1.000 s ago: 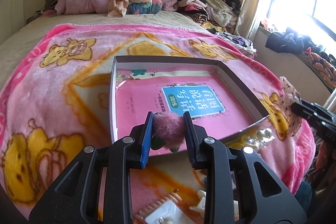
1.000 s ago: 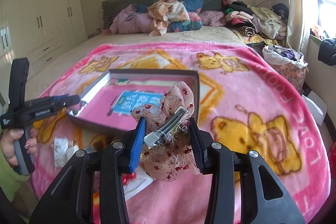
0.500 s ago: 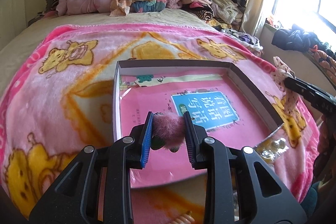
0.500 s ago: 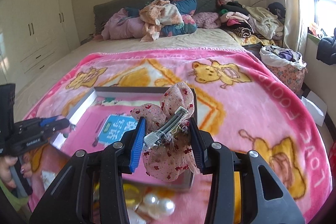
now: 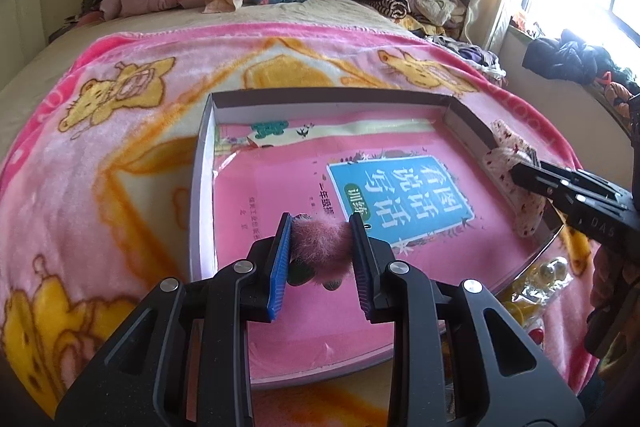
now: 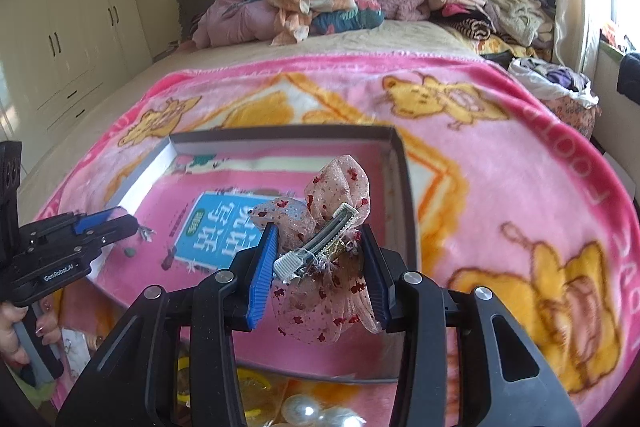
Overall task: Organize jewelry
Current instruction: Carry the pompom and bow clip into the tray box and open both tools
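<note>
Box floor (image 5: 280,195) lies directly below and ahead of both sets of fingers. Left gripper (image 5: 320,247) clamps a pink fuzzy hair tie (image 5: 320,245) over its near edge; right gripper (image 6: 320,259) pinches a sheer bow clip (image 6: 320,247), long axis slanting across the jaws, over the box's right side.

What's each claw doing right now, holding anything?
Left claw: closed on a fuzzy pink pom-pom hair accessory.
Right claw: closed on a sheer pink bow hair clip with red specks.
</note>
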Demonstrator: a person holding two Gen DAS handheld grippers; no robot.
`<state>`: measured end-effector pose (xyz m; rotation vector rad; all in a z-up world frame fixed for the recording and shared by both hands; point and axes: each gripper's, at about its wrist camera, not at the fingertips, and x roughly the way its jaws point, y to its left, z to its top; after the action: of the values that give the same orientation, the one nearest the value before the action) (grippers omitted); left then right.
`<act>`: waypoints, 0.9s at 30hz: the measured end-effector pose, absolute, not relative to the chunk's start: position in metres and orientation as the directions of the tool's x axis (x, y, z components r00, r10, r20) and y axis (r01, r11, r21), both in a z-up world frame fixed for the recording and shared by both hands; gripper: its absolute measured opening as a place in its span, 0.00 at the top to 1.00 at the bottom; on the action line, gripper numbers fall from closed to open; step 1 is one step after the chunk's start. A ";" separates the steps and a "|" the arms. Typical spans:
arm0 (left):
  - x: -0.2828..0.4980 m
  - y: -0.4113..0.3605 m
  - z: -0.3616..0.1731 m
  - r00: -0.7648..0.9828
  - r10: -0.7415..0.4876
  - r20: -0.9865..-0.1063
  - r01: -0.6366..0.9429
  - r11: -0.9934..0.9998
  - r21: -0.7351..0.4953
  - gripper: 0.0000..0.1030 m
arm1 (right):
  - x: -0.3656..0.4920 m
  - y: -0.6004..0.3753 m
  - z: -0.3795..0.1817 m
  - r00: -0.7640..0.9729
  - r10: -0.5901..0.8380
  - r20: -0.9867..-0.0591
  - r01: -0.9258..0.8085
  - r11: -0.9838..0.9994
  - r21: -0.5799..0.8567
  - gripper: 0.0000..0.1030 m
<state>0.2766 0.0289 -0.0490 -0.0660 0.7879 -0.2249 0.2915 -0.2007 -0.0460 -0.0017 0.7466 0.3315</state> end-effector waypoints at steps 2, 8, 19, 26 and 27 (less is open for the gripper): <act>0.276 0.028 -0.051 0.681 -0.225 -0.697 0.178 0.974 -0.140 0.80 | 0.290 -0.197 -0.052 0.678 0.293 -0.674 -0.300 0.948 0.109 0.62; 0.276 0.025 -0.055 0.670 -0.222 -0.708 0.185 0.974 -0.131 0.80 | 0.287 -0.193 -0.063 0.663 0.294 -0.688 -0.302 0.946 0.114 0.60; 0.277 0.025 -0.058 0.665 -0.219 -0.714 0.181 0.975 -0.131 0.79 | 0.280 -0.204 -0.068 0.678 0.280 -0.680 -0.262 0.956 0.132 0.46; 0.277 0.024 -0.057 0.666 -0.220 -0.713 0.182 0.975 -0.130 0.75 | 0.263 -0.212 -0.057 0.721 0.269 -0.638 -0.250 0.961 0.122 0.31; 0.277 0.025 -0.057 0.668 -0.220 -0.711 0.181 0.975 -0.132 0.73 | 0.261 -0.212 -0.055 0.725 0.266 -0.635 -0.250 0.961 0.117 0.30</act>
<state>0.2767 0.0250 -0.0570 -0.0519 0.8091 -0.2261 0.2606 -0.2116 -0.0553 0.0239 0.7039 0.2845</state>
